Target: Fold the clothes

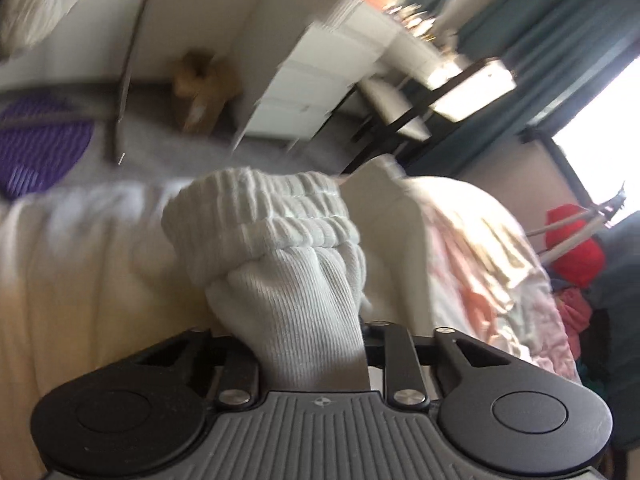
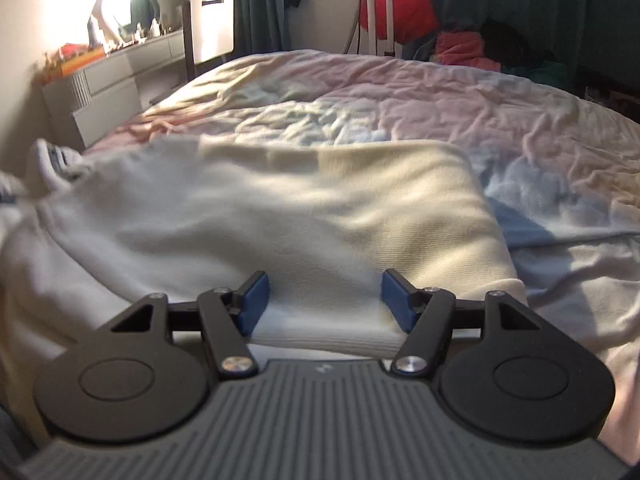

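A cream-white sweatshirt (image 2: pixel 280 208) lies spread on the bed (image 2: pixel 440 96). In the left wrist view its ribbed cuff (image 1: pixel 264 220) bunches up straight ahead of my left gripper (image 1: pixel 312 332), which is shut on the sleeve just behind the cuff; the cloth hides the pads. The garment's body (image 1: pixel 80 260) trails off to the left, blurred. My right gripper (image 2: pixel 325 300) stands open low over the garment's near ribbed hem. A hump of the cloth sits between its blue pads (image 2: pixel 254 298), which stand wide apart.
White drawers (image 2: pixel 108 76) stand left of the bed, with a chair (image 2: pixel 210 24) beyond. A red bundle (image 2: pixel 396 12) and a heap of clothes (image 2: pixel 464 50) lie past the far edge. A purple mat (image 1: pixel 40 148) lies on the grey floor.
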Demonstrator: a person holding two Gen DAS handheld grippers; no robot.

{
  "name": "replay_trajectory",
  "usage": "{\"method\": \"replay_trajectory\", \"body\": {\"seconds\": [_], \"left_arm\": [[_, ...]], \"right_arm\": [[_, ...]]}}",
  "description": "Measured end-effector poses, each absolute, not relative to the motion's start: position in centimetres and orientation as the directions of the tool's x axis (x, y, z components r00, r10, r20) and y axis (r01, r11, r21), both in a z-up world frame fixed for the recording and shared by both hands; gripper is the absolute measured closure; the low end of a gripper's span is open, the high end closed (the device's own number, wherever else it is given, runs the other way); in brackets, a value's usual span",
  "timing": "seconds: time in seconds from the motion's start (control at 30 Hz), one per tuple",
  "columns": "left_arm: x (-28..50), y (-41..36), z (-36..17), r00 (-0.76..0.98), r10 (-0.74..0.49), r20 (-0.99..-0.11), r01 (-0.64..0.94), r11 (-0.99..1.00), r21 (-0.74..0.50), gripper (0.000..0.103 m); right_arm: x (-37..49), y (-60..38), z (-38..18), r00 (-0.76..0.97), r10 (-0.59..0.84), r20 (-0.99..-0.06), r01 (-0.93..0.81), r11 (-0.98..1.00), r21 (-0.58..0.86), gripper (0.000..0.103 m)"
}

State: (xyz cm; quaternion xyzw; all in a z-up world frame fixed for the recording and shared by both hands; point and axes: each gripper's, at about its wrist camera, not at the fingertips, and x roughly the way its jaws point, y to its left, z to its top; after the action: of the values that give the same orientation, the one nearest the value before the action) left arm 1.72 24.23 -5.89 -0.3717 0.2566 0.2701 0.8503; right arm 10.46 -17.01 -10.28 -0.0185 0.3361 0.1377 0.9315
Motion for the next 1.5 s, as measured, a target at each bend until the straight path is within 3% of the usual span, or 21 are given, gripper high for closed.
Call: {"method": "replay_trajectory", "body": {"seconds": [0.27,0.53,0.7,0.8,0.9,0.97,1.03,1.1,1.2,1.27,1.33,1.5], "left_arm": [[2.9,13.6,1.1,0.859,0.372,-0.351,-0.464,0.856,-0.229,0.084],[7.3,-1.2,5.1,0.931,0.284,-0.230,-0.314,0.943,-0.106,0.086],[9.9,-12.8,1.5,0.960,0.220,-0.170,-0.201,0.972,0.122,0.086],[10.3,-19.3,-3.9,0.972,0.131,-0.194,-0.058,0.937,0.343,0.085],[10.3,-23.7,-10.5,0.946,0.039,-0.323,0.154,0.821,0.550,0.084],[10.1,-24.6,-13.5,0.930,0.031,-0.366,0.214,0.764,0.608,0.084],[10.1,-24.4,-13.9,0.939,0.014,-0.342,0.213,0.759,0.615,0.082],[10.6,-24.0,-13.2,0.920,-0.006,-0.392,0.258,0.761,0.595,0.080],[10.2,-23.0,-11.9,0.895,-0.050,-0.443,0.337,0.727,0.598,0.060],[9.5,-22.3,-11.0,0.880,-0.084,-0.468,0.391,0.687,0.613,0.029],[8.4,-20.7,-10.0,0.868,-0.116,-0.482,0.433,0.650,0.624,0.020],[6.1,-15.8,-7.9,0.871,-0.184,-0.455,0.465,0.605,0.646,0.019]], "right_arm": [[10.5,-19.0,-8.8,0.745,0.249,-0.619,-0.197,0.969,0.151,0.039],[10.5,-28.3,-6.4,0.825,0.034,-0.564,0.171,0.937,0.306,0.038],[10.1,-34.8,-7.2,0.806,-0.096,-0.584,0.399,0.817,0.417,0.037],[9.6,-37.2,-7.8,0.800,-0.118,-0.589,0.466,0.740,0.485,0.036],[9.4,-37.9,-8.0,0.811,-0.103,-0.575,0.470,0.701,0.537,0.036],[9.7,-37.9,-8.2,0.830,-0.057,-0.555,0.434,0.691,0.578,0.036],[10.2,-37.6,-8.3,0.848,0.001,-0.530,0.381,0.694,0.611,0.036],[10.6,-37.1,-8.2,0.863,0.053,-0.502,0.328,0.697,0.638,0.036],[11.1,-36.3,-8.1,0.881,0.128,-0.455,0.248,0.695,0.675,0.036],[11.2,-36.0,-8.1,0.889,0.171,-0.425,0.199,0.691,0.695,0.036],[11.2,-35.6,-8.0,0.893,0.213,-0.396,0.155,0.680,0.716,0.036],[11.0,-34.4,-7.7,0.893,0.288,-0.345,0.073,0.664,0.744,0.036]]}}
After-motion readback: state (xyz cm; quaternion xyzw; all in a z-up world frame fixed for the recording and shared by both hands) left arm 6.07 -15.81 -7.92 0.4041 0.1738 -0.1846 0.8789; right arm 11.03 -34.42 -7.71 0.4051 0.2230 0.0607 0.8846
